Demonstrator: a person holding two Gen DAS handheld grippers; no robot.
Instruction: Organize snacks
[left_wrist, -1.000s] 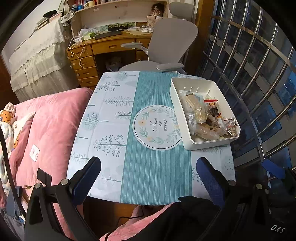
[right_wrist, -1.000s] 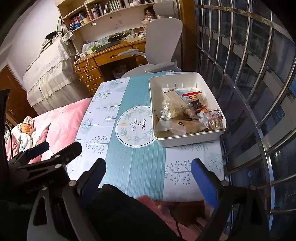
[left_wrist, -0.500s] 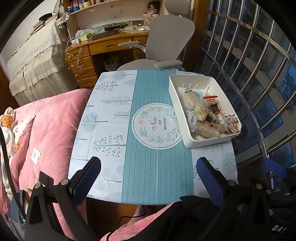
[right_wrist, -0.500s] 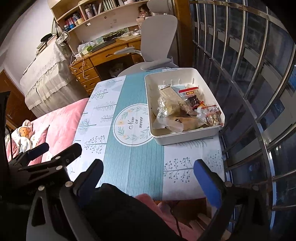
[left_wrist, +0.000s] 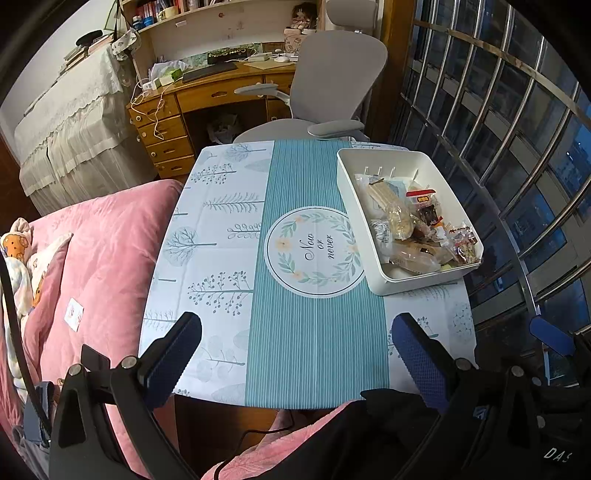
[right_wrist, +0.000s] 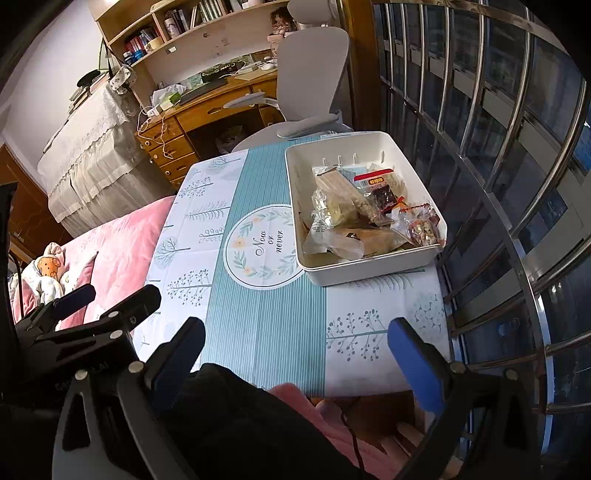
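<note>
A white bin stands on the right side of the table, filled with several wrapped snacks. My left gripper hovers open above the table's near edge, nothing between its blue pads. My right gripper also hangs open and empty over the near edge, short of the bin. The left gripper's body shows at the left in the right wrist view.
The table wears a teal and white cloth with a round wreath print. A pink quilted bed lies to the left. A grey office chair and wooden desk stand behind. Metal window bars run along the right.
Both grippers have risen and drawn back slightly, so the table and bin sit a little lower in view. Both jaws stay open and empty.
</note>
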